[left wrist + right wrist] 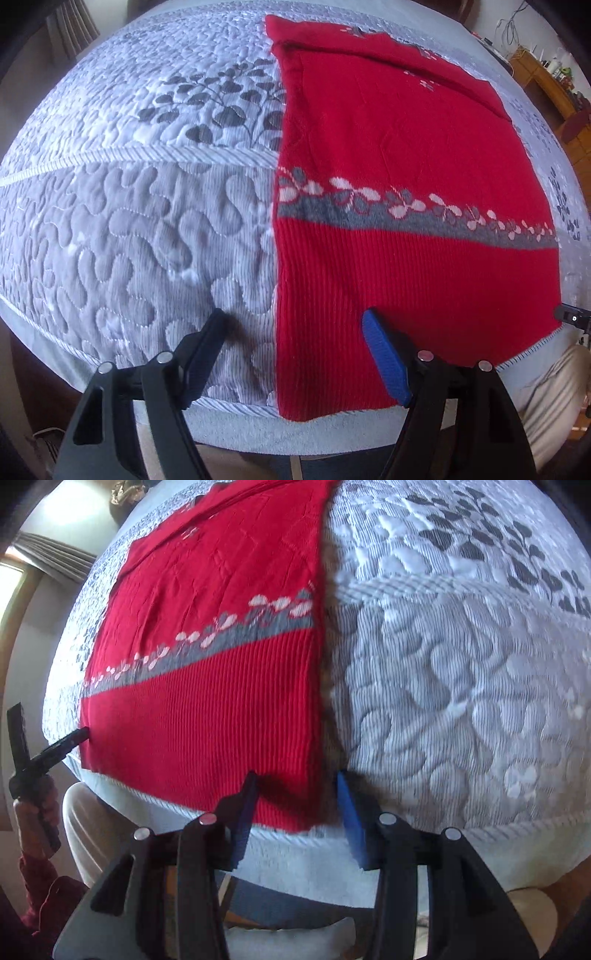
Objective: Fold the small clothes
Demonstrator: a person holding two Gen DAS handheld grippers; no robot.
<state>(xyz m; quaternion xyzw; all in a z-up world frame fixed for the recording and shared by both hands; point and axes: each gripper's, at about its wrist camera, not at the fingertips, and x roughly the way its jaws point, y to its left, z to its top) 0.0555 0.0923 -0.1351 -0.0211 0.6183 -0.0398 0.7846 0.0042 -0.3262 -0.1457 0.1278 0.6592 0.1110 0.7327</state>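
The quilt (140,221) beside the sweater (406,147) is flat and free (no obstacle on either side).

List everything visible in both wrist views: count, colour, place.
sweater: 1, red with a grey-and-white flower band, lying flat on the quilt, ribbed hem at the near edge.
quilt: 1, pale grey-white with dark leaf print, covering the surface under the sweater.
curtain: 1, grey-beige, far left of the right wrist view.
wooden shelf: 1, brown, cluttered with small items, far right of the left wrist view.
left hand-held gripper: 1, black with blue pads, open, straddling the sweater's left hem corner.
right hand-held gripper: 1, black with blue pads, open, straddling the right hem corner.
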